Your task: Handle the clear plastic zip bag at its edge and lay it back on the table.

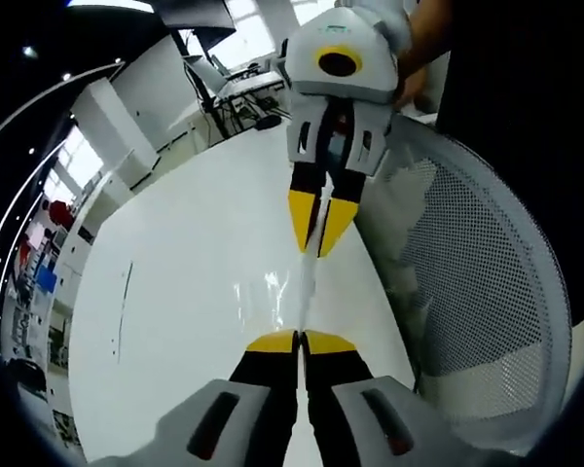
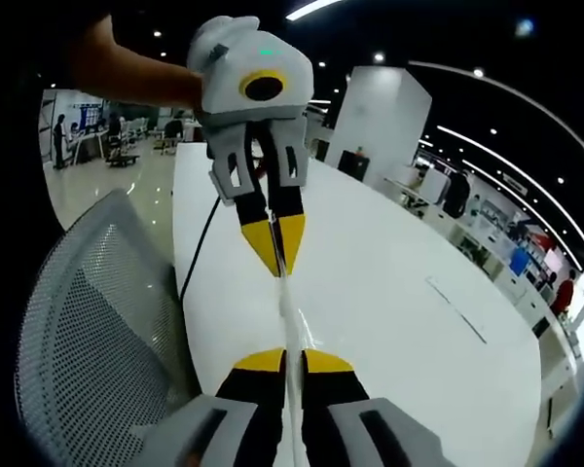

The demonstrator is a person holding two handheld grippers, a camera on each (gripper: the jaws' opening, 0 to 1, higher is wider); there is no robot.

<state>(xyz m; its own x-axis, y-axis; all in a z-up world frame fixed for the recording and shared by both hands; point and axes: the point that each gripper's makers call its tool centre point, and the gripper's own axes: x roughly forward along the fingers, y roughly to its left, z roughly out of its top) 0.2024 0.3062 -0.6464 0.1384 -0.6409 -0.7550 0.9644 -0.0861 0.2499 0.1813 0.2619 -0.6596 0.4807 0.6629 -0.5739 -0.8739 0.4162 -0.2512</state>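
Two grippers hold a clear bag [image 1: 307, 282] edge-on above a white table [image 1: 175, 272], each clamped on an opposite end of its rim — the film stretched thin and taut between them.

The risk from here lies in the lay-down. The bag is slick and nearly invisible, and each pair of yellow tips pinches only a narrow strip of edge; pull the two ends further apart and the film could slide out of one grip, leaving the bag dangling from the other. Let go while it is this high and it may drift or fold on itself, perhaps toward the table's near edge, where a mesh chair [image 1: 487, 292] stands just beside it.

In the left gripper view, the left gripper [image 1: 301, 341] has its jaws shut together on the bag's near end, while the right gripper [image 1: 320, 222] faces it from the far side, tips closed on the other end. The right gripper view mirrors this: the right gripper [image 2: 286, 360] pinches the edge at the bottom, the left gripper [image 2: 276, 243] bites opposite. The bag runs as a pale vertical sliver between the two sets of tips, above the table and apparently clear of it.
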